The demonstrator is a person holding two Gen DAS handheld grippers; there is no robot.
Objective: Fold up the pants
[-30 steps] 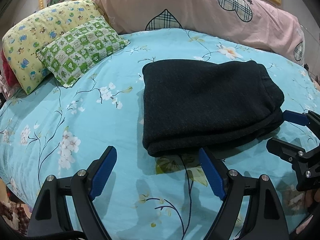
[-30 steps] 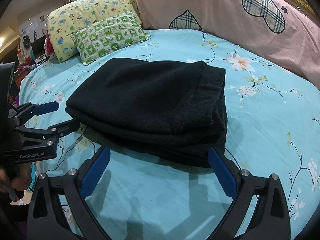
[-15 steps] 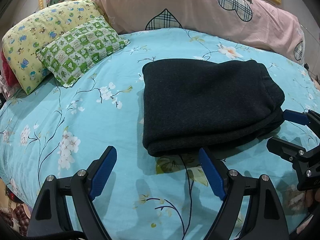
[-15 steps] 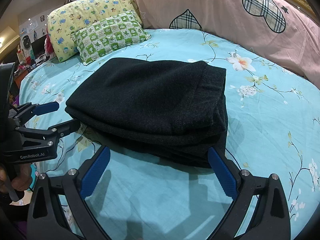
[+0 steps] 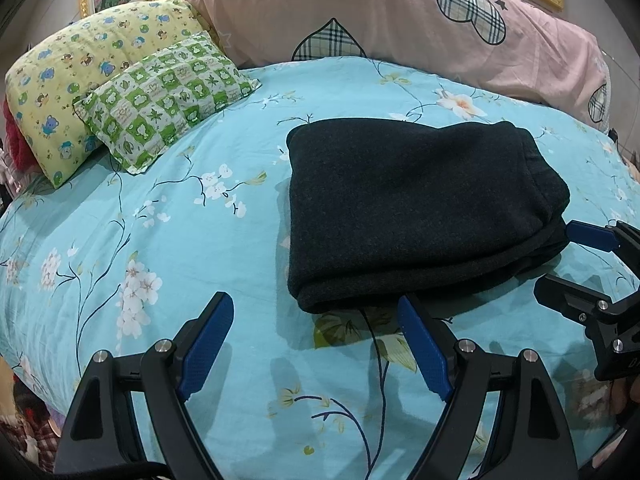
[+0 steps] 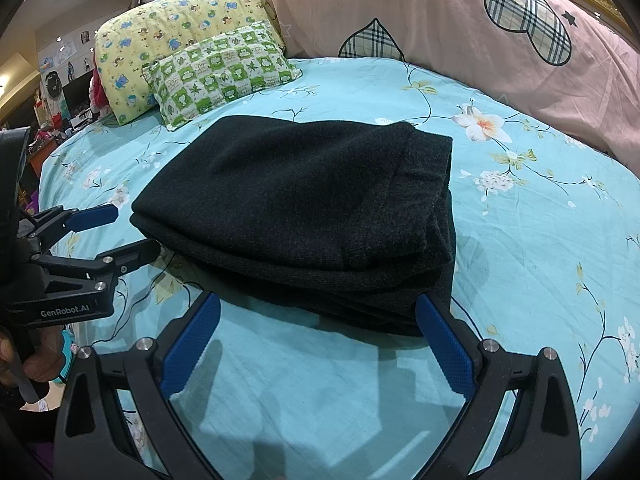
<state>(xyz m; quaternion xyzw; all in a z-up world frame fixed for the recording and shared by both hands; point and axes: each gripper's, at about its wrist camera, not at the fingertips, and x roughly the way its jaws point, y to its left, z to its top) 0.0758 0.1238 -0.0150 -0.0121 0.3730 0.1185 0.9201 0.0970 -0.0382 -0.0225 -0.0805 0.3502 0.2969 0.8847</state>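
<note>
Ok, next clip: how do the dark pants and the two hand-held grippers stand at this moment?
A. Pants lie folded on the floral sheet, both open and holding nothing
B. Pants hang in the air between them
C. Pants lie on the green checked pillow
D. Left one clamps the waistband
A: the dark knit pants rest as a folded stack on the turquoise floral bedsheet, while the left hand-held gripper and right hand-held gripper are spread open, empty.
</note>
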